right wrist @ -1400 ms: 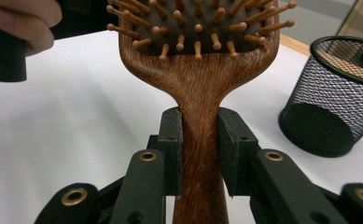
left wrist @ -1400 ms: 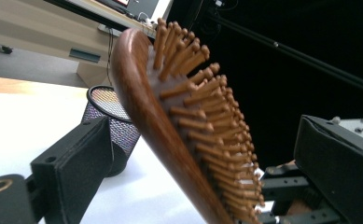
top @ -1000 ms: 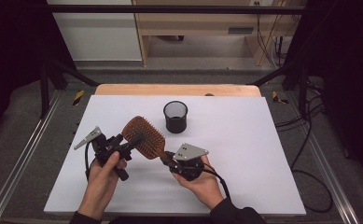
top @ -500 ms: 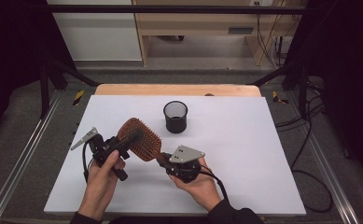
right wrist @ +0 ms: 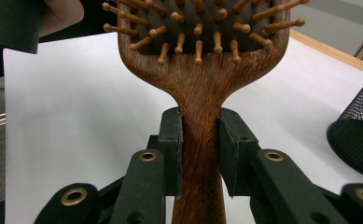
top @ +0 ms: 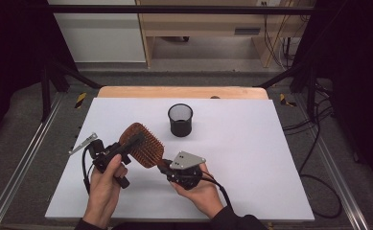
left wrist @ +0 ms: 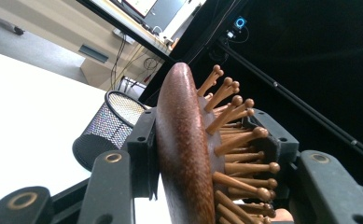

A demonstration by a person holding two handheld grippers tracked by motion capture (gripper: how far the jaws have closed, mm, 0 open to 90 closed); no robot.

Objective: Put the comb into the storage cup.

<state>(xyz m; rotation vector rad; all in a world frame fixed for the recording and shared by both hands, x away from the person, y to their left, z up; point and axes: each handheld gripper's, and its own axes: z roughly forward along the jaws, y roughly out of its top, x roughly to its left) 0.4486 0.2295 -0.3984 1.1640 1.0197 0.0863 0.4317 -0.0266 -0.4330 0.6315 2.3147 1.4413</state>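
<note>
You hold the wooden hairbrush (top: 141,144) up off the white table (top: 251,158), your left gripper (top: 119,152) squeezing its head and your right gripper (top: 164,166) pinching its handle, and it looks hard, light and smooth, so grip the handle.

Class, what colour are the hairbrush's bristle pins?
Light wooden brown pins on the hairbrush, clearest in the left gripper view.

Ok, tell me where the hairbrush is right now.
In the high view the hairbrush is held above the table's near-left part, between the left gripper on its head and the right gripper on its handle.
</note>
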